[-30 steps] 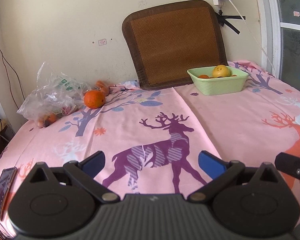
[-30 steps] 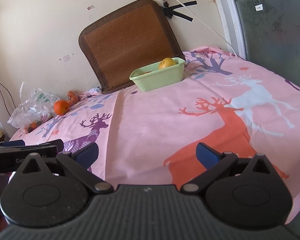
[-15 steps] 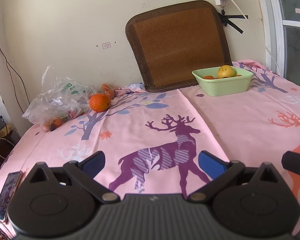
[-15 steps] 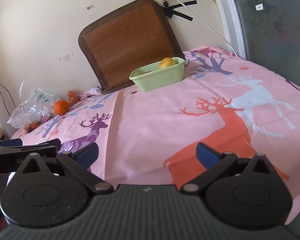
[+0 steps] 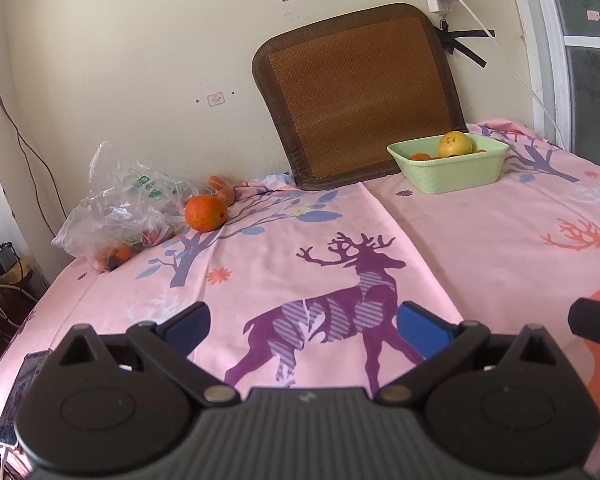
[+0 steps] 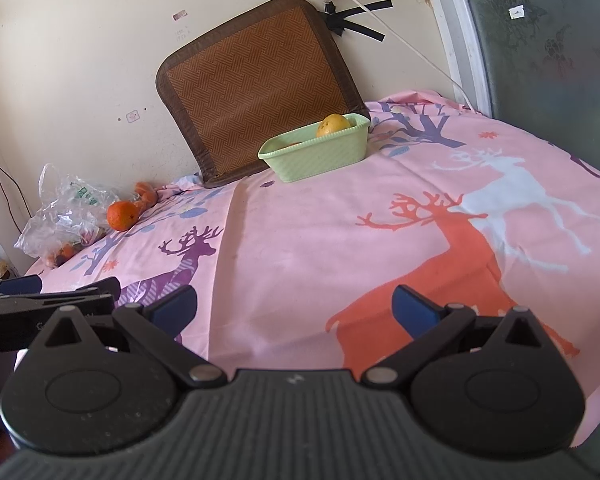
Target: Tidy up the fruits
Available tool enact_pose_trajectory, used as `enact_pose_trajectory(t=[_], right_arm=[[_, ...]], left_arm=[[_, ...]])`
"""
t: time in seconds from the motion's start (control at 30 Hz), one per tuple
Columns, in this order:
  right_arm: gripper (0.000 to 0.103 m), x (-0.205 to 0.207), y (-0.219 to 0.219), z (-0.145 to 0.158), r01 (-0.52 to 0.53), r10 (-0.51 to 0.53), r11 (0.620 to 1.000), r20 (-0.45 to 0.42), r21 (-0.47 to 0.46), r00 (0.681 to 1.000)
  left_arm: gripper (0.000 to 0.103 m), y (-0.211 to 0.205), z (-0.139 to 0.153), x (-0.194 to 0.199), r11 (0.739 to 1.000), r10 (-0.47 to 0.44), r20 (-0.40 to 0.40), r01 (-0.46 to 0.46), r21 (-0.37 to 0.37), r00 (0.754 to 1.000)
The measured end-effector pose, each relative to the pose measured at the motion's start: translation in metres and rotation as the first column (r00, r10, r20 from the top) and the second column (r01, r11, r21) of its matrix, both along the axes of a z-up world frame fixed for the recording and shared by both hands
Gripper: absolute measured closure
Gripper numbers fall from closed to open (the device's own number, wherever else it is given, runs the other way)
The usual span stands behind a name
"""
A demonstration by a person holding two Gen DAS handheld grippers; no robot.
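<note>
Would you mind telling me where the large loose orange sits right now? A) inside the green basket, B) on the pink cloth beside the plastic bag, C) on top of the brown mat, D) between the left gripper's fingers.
B: the orange rests on the pink cloth just right of the plastic bag, far from the green basket and the open left gripper.
</note>
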State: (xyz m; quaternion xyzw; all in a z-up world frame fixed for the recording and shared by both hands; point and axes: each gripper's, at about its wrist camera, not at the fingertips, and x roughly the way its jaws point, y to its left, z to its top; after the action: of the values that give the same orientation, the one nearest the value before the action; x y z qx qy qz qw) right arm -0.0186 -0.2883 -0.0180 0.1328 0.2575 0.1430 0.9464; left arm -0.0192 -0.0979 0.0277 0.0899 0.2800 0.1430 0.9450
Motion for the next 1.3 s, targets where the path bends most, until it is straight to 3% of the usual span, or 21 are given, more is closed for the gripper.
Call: enact_pose_trajectory(t=[1.3], right_arm=[[0.000, -0.0004, 0.0003, -0.0058, 0.000, 0.000, 1.000, -0.003, 0.001, 1.000]], left_arm=[[0.000, 0.0030, -0.0074, 0.0029, 1.000, -0.008, -0.023, 0.008, 0.001, 1.000]])
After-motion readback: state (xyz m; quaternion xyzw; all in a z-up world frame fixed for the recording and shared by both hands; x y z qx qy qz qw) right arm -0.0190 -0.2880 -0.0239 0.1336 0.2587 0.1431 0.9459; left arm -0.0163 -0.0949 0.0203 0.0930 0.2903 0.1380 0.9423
